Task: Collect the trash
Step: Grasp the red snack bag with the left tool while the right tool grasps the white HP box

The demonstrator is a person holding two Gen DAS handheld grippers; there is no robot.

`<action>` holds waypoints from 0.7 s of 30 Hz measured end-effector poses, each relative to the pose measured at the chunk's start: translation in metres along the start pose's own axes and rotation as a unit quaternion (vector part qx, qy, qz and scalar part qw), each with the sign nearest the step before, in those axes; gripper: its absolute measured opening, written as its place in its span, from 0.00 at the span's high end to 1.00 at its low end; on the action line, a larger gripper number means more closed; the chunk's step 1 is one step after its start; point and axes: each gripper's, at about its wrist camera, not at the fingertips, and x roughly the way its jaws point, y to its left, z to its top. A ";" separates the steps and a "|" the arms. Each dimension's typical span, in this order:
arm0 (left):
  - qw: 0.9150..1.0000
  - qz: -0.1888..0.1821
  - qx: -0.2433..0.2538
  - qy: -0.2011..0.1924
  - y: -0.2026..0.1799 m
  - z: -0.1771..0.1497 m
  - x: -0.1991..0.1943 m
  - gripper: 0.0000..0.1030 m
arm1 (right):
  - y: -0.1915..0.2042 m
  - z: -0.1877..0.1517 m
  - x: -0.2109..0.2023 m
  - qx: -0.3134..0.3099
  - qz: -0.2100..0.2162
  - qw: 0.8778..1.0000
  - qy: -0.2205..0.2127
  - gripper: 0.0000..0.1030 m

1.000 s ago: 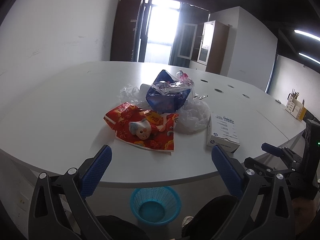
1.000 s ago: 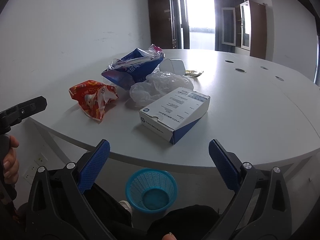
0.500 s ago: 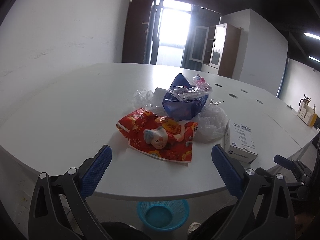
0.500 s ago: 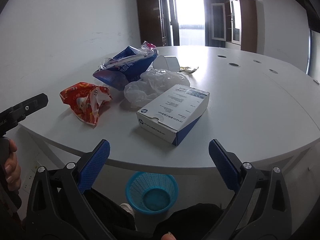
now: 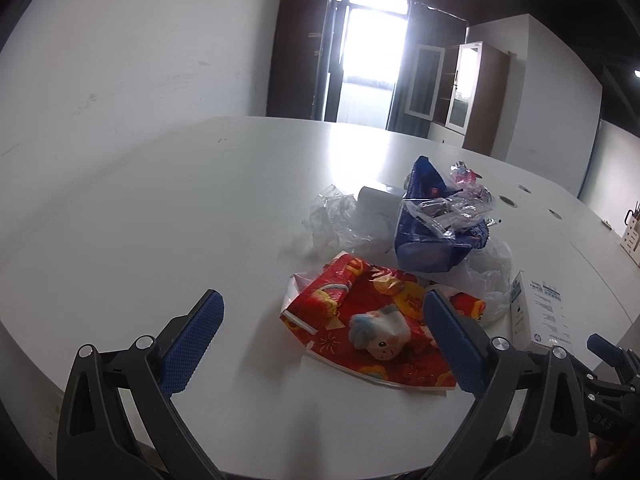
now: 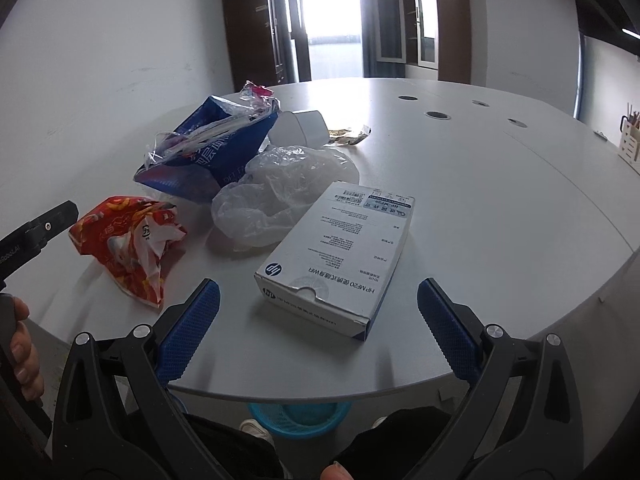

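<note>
Collection not begun: red snack wrapper [image 5: 372, 332], blue bag [image 6: 212, 152], clear plastic [image 6: 284, 192] and HP box [image 6: 340, 260] all lie on the worktop [image 6: 500, 208]; blue wastebasket [image 6: 298, 418] below. Left hand-held gripper [image 5: 322, 344] and right hand-held gripper [image 6: 318, 330] gape wide, empty.

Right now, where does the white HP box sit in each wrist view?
Left wrist: white HP box at the far right edge, beyond the red wrapper.
Right wrist: centre, just ahead of the open tongs.
Shared landmark: the blue bag, behind the box in both.
</note>
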 end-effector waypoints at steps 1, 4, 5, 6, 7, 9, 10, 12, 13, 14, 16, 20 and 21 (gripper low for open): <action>1.000 -0.005 -0.009 0.004 0.005 -0.001 0.003 0.06 | 0.002 0.001 0.003 0.000 -0.012 1.000 0.000 0.08; 0.999 -0.020 -0.023 0.020 0.013 -0.005 0.014 0.06 | 0.008 0.004 0.010 -0.005 -0.049 0.999 -0.004 0.08; 0.999 -0.022 -0.024 0.024 0.014 -0.007 0.016 0.06 | 0.007 0.005 0.014 0.000 -0.049 0.999 0.001 0.08; 0.999 -0.021 -0.025 0.027 0.016 -0.008 0.019 0.06 | 0.007 0.006 0.019 0.006 -0.046 0.999 0.009 0.08; 0.999 -0.021 -0.026 0.031 0.017 -0.010 0.021 0.06 | 0.006 0.007 0.023 0.011 -0.046 0.999 0.015 0.08; 0.999 -0.026 -0.023 0.034 0.018 -0.013 0.024 0.06 | 0.005 0.008 0.029 0.015 -0.055 0.998 0.020 0.08; 0.999 -0.027 -0.021 0.035 0.018 -0.014 0.025 0.06 | 0.005 0.008 0.032 0.016 -0.059 0.998 0.019 0.08; 0.999 -0.027 -0.019 0.035 0.019 -0.015 0.028 0.06 | 0.004 0.008 0.037 0.020 -0.067 0.997 0.021 0.08; 0.999 -0.026 -0.020 0.037 0.018 -0.015 0.031 0.06 | 0.004 0.008 0.040 0.023 -0.069 0.997 0.024 0.08; 0.999 -0.025 -0.022 0.039 0.019 -0.015 0.033 0.06 | 0.003 0.007 0.042 0.026 -0.068 0.997 0.027 0.08; 0.998 -0.028 -0.028 0.043 0.020 -0.015 0.038 0.06 | 0.004 0.007 0.045 0.029 -0.067 0.997 0.039 0.08; 0.998 -0.033 -0.027 0.053 0.022 -0.017 0.044 0.16 | 0.003 0.004 0.054 0.026 -0.061 0.997 0.051 0.18; 0.998 -0.031 -0.026 0.054 0.022 -0.017 0.045 0.17 | 0.002 0.004 0.055 0.027 -0.060 0.996 0.052 0.20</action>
